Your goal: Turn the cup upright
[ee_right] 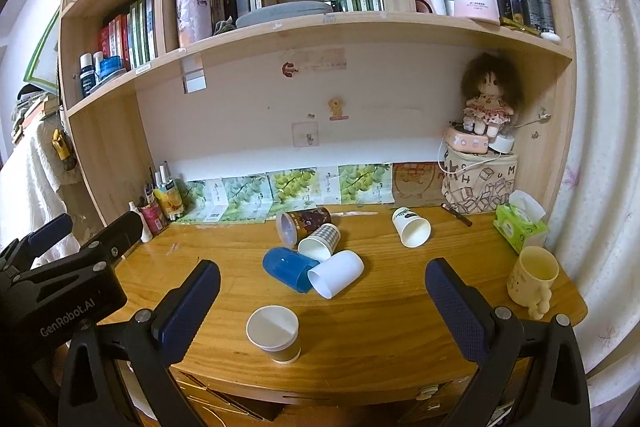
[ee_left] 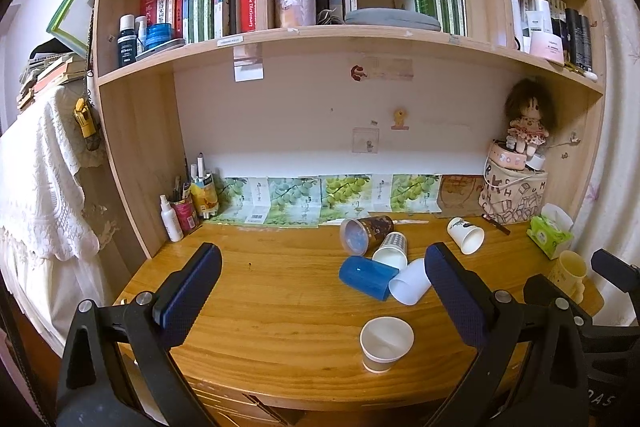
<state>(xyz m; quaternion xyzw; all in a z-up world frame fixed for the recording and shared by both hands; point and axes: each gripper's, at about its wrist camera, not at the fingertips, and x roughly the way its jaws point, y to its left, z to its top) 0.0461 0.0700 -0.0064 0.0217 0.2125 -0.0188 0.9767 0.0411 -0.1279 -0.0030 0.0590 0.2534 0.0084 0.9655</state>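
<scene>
Several cups lie on their sides in a cluster on the wooden desk: a blue cup (ee_left: 366, 278) (ee_right: 287, 269), a white cup (ee_left: 412, 282) (ee_right: 336, 273), a checked paper cup (ee_left: 392, 249) (ee_right: 320, 241) and a dark brown cup (ee_left: 366, 233) (ee_right: 304, 221). Another white paper cup (ee_left: 466, 235) (ee_right: 412, 227) lies apart to the right. One paper cup (ee_left: 386, 343) (ee_right: 274, 333) stands upright near the front edge. My left gripper (ee_left: 320, 291) and right gripper (ee_right: 320, 307) are both open and empty, held back above the desk's front edge.
A yellow mug (ee_right: 532, 277) stands upright at the desk's right edge. A green tissue pack (ee_right: 518, 223), a printed bag with a doll (ee_right: 480, 179) and pen holders with a spray bottle (ee_left: 188, 207) line the back. Bookshelves hang above the desk.
</scene>
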